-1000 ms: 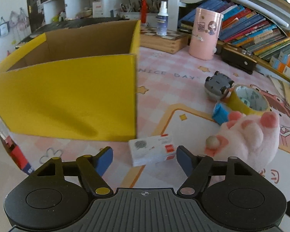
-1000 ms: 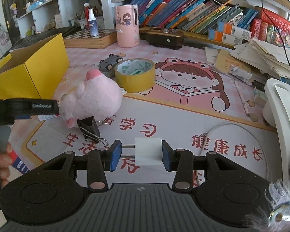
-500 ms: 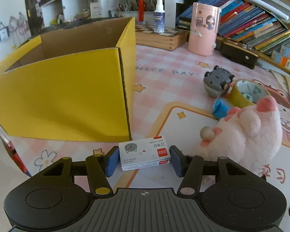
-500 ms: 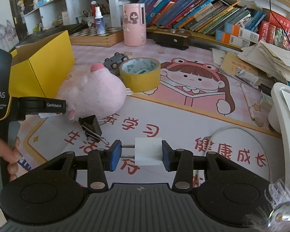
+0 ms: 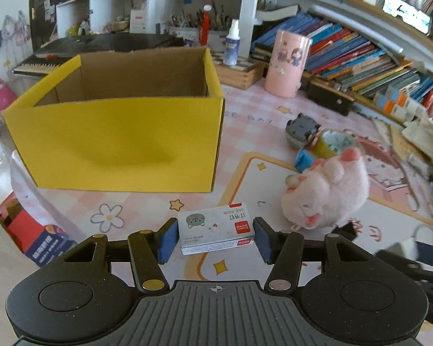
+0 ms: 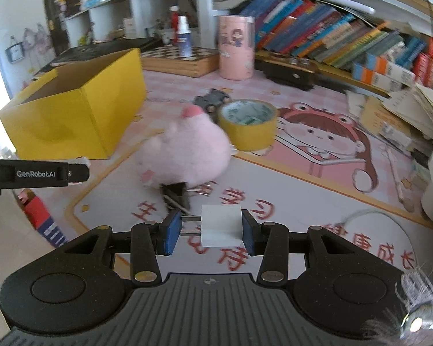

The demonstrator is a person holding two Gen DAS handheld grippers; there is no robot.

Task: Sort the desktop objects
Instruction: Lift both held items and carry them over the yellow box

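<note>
My left gripper is shut on a small white staple box and holds it above the mat, in front of the open yellow cardboard box. My right gripper is shut on a white plug adapter with metal prongs pointing left. A pink plush toy lies right of the staple box; it also shows in the right wrist view. A black binder clip lies by the plush. The yellow tape roll and grey toy car sit beyond it.
A pink cylinder cup, a spray bottle on a wooden chessboard box and rows of books line the back. Paper piles lie at right. The yellow box shows at left in the right wrist view.
My left gripper closed on the staple box and lifted it off the mat, pulling back from the yellow box. My right gripper stays shut on the adapter and shifted slightly.
</note>
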